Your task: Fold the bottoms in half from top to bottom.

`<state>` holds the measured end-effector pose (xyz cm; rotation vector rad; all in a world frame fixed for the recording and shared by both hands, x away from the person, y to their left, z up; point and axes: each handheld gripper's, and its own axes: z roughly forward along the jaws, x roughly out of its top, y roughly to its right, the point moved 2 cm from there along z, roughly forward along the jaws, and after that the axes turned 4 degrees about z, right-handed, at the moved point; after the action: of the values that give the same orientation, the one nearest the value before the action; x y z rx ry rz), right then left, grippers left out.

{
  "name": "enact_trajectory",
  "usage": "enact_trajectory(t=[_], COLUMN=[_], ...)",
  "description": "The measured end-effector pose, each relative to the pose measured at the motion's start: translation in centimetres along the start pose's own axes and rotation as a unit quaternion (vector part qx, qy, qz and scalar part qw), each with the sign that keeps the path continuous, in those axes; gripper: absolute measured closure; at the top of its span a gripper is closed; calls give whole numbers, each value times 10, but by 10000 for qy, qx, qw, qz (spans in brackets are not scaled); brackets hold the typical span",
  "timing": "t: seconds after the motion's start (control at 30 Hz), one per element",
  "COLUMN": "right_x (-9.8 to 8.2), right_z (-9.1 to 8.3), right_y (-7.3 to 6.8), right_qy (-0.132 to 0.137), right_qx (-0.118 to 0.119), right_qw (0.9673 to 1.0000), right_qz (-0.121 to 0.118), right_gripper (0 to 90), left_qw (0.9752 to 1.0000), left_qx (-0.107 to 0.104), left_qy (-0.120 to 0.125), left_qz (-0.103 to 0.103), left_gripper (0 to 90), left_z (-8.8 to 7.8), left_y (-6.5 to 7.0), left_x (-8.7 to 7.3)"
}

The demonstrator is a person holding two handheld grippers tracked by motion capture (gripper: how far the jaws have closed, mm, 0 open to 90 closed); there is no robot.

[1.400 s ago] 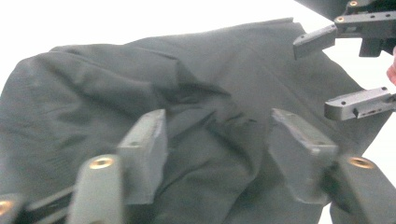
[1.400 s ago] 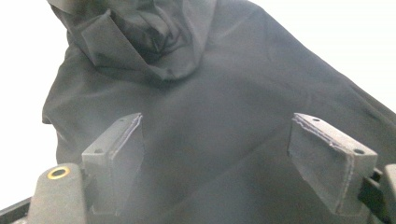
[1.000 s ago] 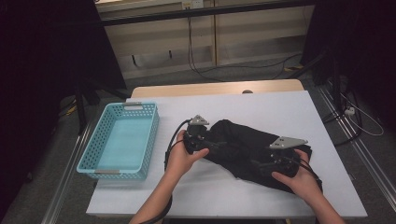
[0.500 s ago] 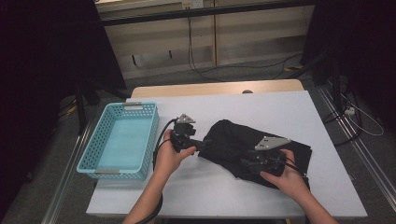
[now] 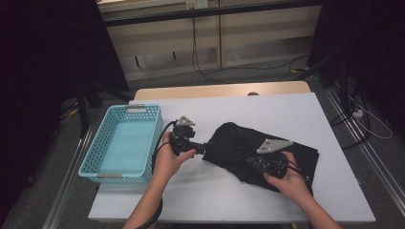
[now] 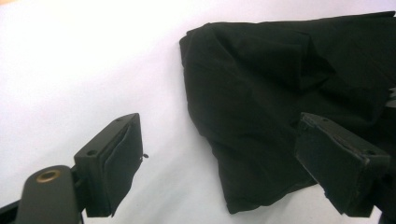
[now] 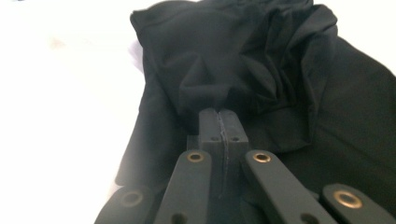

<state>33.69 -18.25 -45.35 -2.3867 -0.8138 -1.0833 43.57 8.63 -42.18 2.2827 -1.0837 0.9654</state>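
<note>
Two grippers: right gripper (image 7: pixel 218 122) fingers just closed, pinching the black cloth (image 5: pixel 239 143); left gripper (image 6: pixel 219 163) fingers apart.

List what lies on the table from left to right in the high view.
Blue basket → left gripper, jaws open → black cloth → right gripper, shut on a fold of the cloth.
</note>
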Motion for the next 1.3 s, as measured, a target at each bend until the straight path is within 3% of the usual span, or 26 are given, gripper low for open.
enact_trajectory(t=[0.27,0.43,0.67,0.7,0.87,1.07,1.1,1.2,1.3], right_x=[-5,-17,-25,-25,-17,-5,-1,3,3], right_z=[-28,-43,-51,-50,-51,-35,-24,-7,8], right_y=[6,11,13,14,22,33,36,43,51], right_qy=[200,142,45,67,246,235,209,74,-76], right_qx=[-61,-187,-151,-216,-522,-757,-824,-1015,-1189], right_qw=[9998,9997,9998,9997,9979,9959,9950,9930,9906], right_qz=[55,85,105,113,286,443,520,599,678], right_gripper=[900,900,888,800,536,426,361,292,271], left_qw=[10000,10000,10000,10000,10000,9999,9999,9999,9999], left_qx=[42,33,31,62,79,90,107,116,121], left_qy=[-18,-44,-63,-60,-60,-85,-77,-81,-78], left_qz=[-13,-20,22,28,3,20,-4,-14,-21], left_gripper=[156,156,156,156,157,157,157,157,157], left_z=[-1,0,1,1,0,0,-1,-2,-2], left_y=[-2,-1,-1,-1,-3,-4,-4,-5,-6], left_x=[-2,-2,-1,-1,-2,-4,-4,-5,-6])
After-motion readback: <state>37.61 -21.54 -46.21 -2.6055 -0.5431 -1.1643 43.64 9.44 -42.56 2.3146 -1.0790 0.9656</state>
